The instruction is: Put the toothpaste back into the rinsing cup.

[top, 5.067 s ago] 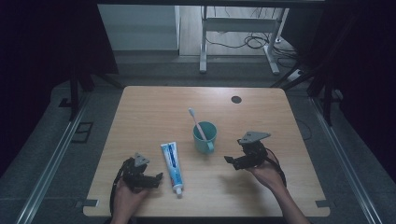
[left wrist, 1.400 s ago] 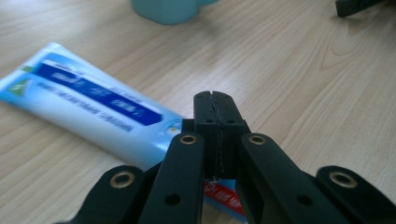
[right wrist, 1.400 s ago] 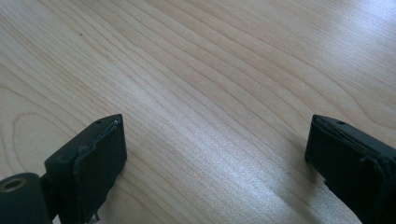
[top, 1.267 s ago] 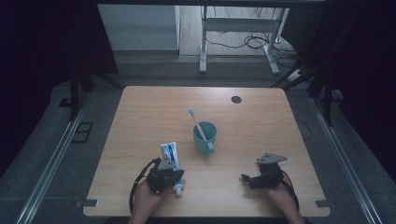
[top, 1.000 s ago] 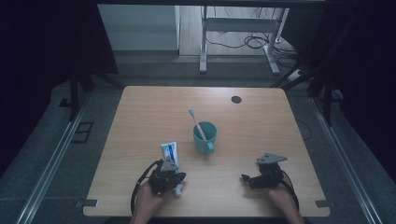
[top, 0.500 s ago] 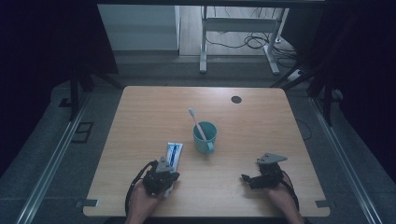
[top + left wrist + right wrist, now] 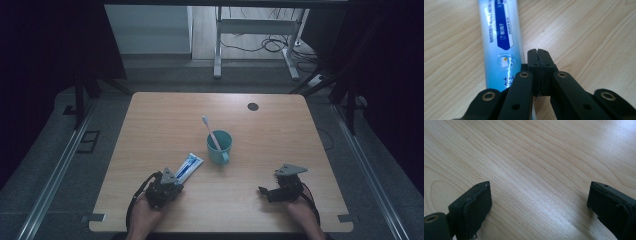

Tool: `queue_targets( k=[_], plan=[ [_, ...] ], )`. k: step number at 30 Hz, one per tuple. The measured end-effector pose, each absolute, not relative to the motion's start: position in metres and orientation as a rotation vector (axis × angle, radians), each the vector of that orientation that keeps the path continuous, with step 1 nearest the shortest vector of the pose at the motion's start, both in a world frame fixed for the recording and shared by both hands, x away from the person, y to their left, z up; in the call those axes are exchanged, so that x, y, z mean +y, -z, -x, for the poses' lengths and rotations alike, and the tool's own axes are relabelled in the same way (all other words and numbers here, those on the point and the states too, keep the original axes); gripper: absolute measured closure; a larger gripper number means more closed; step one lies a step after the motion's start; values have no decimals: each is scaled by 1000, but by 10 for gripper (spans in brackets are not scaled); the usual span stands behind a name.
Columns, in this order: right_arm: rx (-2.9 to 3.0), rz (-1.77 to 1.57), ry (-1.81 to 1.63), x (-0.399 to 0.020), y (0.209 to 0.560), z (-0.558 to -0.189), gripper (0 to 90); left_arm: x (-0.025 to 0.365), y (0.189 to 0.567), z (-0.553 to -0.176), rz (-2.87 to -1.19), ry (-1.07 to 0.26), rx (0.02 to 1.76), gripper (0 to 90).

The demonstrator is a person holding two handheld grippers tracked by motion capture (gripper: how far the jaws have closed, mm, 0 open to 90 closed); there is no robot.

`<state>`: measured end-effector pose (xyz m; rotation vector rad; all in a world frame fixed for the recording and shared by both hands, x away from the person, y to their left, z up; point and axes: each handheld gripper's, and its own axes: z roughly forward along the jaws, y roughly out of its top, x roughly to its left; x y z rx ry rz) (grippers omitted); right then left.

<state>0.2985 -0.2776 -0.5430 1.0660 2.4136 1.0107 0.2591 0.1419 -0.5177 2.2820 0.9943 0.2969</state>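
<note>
The left gripper (image 7: 539, 53), jaws pressed together, seems to pinch the edge of the flat blue-and-white toothpaste tube (image 7: 500, 37) lying on the pale wooden table (image 7: 280, 130). Just beyond stands a teal plastic mug (image 7: 219, 146) holding a toothbrush (image 7: 210, 131). The right gripper (image 7: 539, 200) rests well apart, jaws wide.

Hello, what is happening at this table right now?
A person works at a light wooden table with two hand-held grippers. The left gripper is shut, its fingers beside a blue-and-white toothpaste tube lying flat, apparently not clamping it. The right gripper rests open on bare wood. A teal mug holds a pink-and-white toothbrush.
</note>
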Motion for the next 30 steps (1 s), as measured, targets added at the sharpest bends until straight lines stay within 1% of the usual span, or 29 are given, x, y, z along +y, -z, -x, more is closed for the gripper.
queue_targets(
  k=[4,9,14,15,16,19,22,24,27,30],
  plan=[
    [2413,-1066,-1011,-278,543,-298,54,146,517,-260,-2286,-310,1009,886],
    [2414,-1066,-1011,-278,543,-299,53,148,518,-261,-2281,-292,1011,875],
    [2413,-1066,-1011,-278,543,-298,54,147,514,-263,-2269,-274,1003,824],
    [2414,-1066,-1011,-278,543,-298,54,147,513,-264,-2269,-273,1000,788],
    [2414,-1066,-1011,-278,543,-298,54,147,512,-264,-2269,-272,996,788],
    [2414,-1067,-1011,-278,543,-298,54,146,507,-265,-2272,-271,982,707],
    [2414,-1066,-1011,-278,543,-298,55,146,503,-267,-2274,-276,982,657],
    [2415,-1065,-1013,-278,543,-298,56,147,500,-269,-2273,-269,982,602],
    [2415,-1065,-1013,-278,543,-298,56,149,495,-272,-2293,-290,1003,537],
    [2415,-1065,-1013,-278,543,-298,56,152,494,-278,-2315,-279,1025,482]
  ],
)
